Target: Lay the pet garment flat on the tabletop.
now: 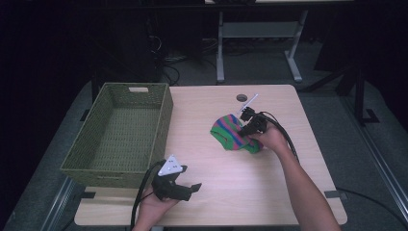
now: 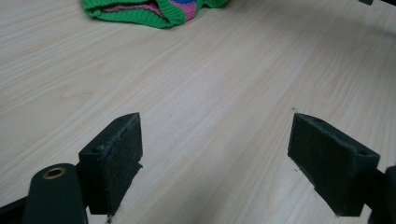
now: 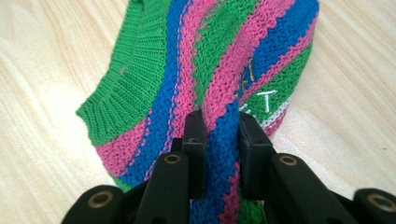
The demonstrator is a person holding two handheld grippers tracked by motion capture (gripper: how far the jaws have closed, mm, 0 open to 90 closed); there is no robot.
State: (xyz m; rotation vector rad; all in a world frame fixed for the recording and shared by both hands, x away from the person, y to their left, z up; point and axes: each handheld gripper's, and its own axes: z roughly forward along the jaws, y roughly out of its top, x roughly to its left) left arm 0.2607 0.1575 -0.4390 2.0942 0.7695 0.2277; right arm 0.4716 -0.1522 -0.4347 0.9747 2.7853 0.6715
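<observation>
A striped knitted garment point(image 3: 205, 70), in green, pink and blue bands with a ribbed green edge, is pinched by the right gripper point(image 3: 222, 140). The two black jaws are closed nearly together on a raised fold of the knit, and the rest of the fabric is spread on the wooden table point(image 3: 42, 121) ahead of the jaws. In the high view, the right gripper point(image 1: 248, 120) is seen at the garment's point(image 1: 231, 132) far right side, held by the right hand point(image 1: 271, 137), with its cable trailing back along the forearm.

The left gripper point(image 2: 215, 163) is held with its jaws wide apart and nothing between them; bare tabletop is seen in the gap. The garment point(image 2: 149, 10) lies well ahead of these jaws and slightly to their left. In the high view, the left gripper point(image 1: 192, 187) is held low near the table's front edge, with a green woven basket point(image 1: 118, 137) just beside it on the left.
</observation>
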